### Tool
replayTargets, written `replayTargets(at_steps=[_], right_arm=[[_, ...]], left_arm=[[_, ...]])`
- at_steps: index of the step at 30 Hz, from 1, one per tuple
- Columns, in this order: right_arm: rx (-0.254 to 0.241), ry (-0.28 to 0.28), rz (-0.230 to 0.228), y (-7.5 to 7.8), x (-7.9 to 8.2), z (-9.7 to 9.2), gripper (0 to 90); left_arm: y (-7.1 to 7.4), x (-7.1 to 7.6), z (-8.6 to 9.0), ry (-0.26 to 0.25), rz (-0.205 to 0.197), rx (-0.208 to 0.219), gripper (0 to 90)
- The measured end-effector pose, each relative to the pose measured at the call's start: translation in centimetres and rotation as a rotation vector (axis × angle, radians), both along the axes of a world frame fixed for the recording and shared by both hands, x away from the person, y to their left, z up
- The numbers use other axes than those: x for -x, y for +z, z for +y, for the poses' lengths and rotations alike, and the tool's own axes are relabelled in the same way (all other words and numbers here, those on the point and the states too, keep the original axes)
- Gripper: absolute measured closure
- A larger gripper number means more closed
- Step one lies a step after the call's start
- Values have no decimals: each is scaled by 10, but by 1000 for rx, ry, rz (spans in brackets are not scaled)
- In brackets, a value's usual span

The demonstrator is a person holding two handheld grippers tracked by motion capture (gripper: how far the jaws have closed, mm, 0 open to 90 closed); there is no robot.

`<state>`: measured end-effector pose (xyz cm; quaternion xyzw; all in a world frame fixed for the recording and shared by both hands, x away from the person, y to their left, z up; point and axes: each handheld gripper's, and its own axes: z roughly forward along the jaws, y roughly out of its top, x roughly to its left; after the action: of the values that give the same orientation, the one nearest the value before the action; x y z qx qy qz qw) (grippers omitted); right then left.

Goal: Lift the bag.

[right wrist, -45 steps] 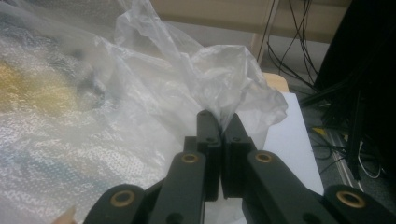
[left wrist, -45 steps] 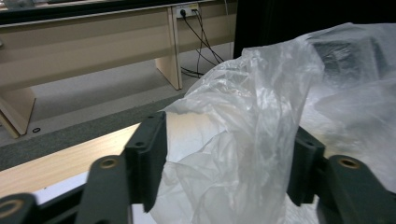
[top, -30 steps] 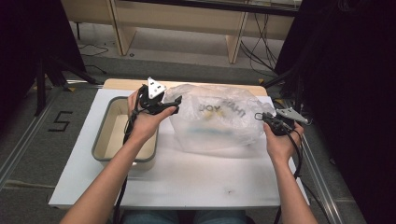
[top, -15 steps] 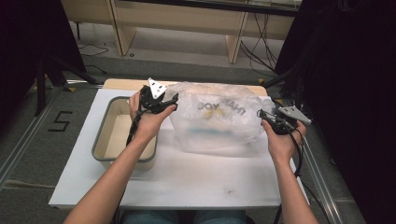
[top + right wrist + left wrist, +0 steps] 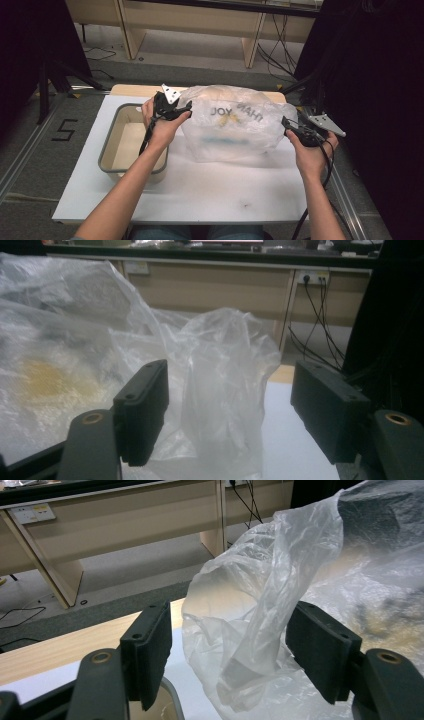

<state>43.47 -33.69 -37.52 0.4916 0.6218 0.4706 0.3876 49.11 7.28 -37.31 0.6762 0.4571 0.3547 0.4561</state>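
Translucent plastic bag (image 5: 235, 127) sits mid-table beside the tray (image 5: 107, 160) — we hold our left gripper (image 5: 172, 109) and right gripper (image 5: 295, 129) at its two ends. Both gripper views show jaws spread wide around bunched film; the high view shows reversed lettering.

Thin, crinkled translucent plastic bag (image 5: 235, 127); matt white table (image 5: 200, 192); matt black tongs (image 5: 235, 652).
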Motion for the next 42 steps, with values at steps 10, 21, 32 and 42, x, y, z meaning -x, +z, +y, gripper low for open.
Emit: replayTargets(at_steps=[10, 21, 32, 42], right_arm=[[8, 50, -3, 5, 21, -3, 295], [-19, 96, -82, 18, 39, -6, 297], [-1, 150, -50, 14, 46, -1, 291], [32, 182, -14, 5, 55, -2, 292]], left_arm=[[-1, 0, -2, -9, 1, 4, 335], [-4, -4, -6, -4, 16, -4, 338], [-5, -6, -8, -3, 15, 0, 337], [-3, -7, -5, 2, 12, 5, 336]])
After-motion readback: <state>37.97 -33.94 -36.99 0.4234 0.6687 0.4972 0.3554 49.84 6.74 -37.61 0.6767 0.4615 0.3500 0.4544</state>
